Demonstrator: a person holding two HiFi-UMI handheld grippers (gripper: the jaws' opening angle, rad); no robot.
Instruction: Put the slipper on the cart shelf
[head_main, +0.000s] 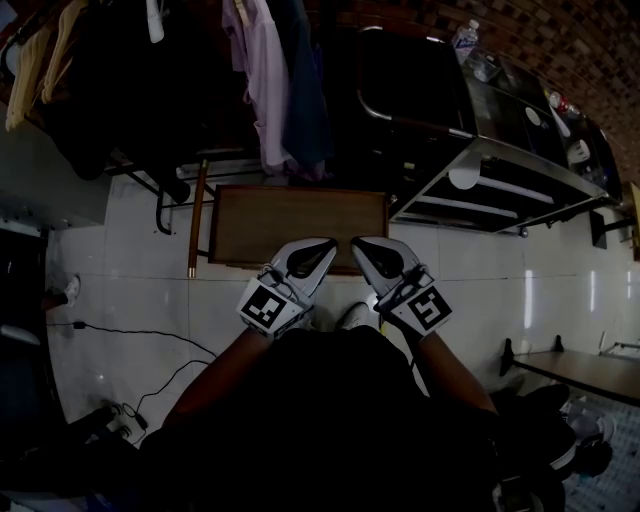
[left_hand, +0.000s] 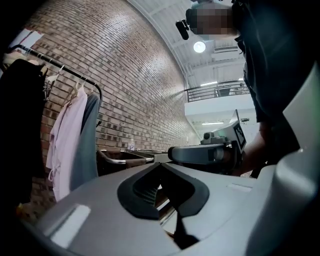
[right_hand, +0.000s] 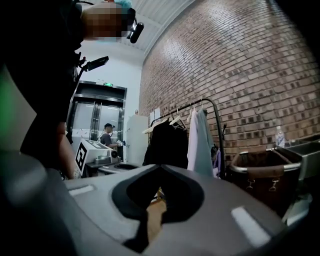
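Tools first: the left tool (head_main: 328, 243) and the right tool (head_main: 357, 244) are both closed to nothing, jaw tips meeting with no object between them. They are held level and side by side, just on the near side of the low wooden platform (head_main: 300, 225).

No view shows the slipper plainly. A pale shape (head_main: 355, 315) on the floor, nearer the person than the platform, might be footwear, but I cannot tell. The cart (head_main: 520, 165) stands to the right of the platform, its lower shelf (head_main: 470, 207) bare where visible.

A slipper should be light, soft and floppy, so it will probably sag if pinched at the toe. The better hold is likely the strap or the heel edge, where thin material fits between narrow jaws. One tool should carry it.
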